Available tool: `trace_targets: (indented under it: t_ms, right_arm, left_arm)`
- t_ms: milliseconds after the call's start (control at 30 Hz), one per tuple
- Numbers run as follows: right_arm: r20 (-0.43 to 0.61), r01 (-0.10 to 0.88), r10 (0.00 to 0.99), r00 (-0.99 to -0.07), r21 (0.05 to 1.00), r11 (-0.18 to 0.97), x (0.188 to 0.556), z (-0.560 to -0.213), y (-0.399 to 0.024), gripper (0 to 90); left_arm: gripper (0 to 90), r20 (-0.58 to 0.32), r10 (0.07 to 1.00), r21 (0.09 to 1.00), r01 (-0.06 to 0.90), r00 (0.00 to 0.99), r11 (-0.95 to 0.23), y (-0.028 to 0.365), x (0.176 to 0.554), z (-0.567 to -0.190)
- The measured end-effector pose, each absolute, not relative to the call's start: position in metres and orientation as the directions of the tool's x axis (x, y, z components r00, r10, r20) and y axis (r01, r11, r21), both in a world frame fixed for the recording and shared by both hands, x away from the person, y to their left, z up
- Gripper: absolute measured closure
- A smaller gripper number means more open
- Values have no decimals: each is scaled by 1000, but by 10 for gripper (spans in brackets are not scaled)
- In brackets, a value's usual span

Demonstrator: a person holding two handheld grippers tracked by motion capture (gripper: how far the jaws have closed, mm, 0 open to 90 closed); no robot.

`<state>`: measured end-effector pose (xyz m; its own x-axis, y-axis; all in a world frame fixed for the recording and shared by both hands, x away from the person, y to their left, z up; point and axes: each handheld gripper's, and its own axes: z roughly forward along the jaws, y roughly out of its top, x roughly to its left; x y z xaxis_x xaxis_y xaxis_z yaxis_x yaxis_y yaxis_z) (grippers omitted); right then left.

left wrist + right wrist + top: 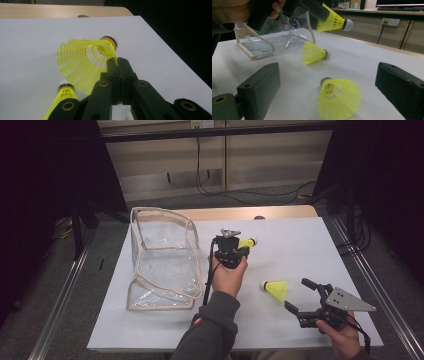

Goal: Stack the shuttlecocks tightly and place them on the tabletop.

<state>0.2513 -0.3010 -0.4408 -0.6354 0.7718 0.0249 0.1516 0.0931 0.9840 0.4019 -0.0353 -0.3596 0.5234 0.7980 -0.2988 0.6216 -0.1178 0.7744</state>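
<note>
A clear bag [162,262] is placed left of centre on the table [300,250]. One shuttlecock [276,289] is laid at lower right, and another [246,242] is held above the table at centre, right of the bag.

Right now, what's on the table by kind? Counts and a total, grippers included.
Yellow shuttlecocks: 3 (one held in the left gripper at, one lying mid-table, one lying in front of the right gripper at)
Clear bag: 1
Grippers: 2
Total: 6
</note>
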Motion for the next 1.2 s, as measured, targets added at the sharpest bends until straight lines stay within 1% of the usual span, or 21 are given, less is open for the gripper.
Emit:
trace_targets:
  t_ms: [400,1200]
  right_arm:
    - [29,156,771,-637,984,91,251,-441,-301,53]
    - [32,155,765,-643,984,89,252,-441,-301,54]
  left_arm:
    - [890,-296,835,762,642,465,-88,-32,421,-366]
    - [888,-269,884,730,679,383,-73,-27,443,-381]
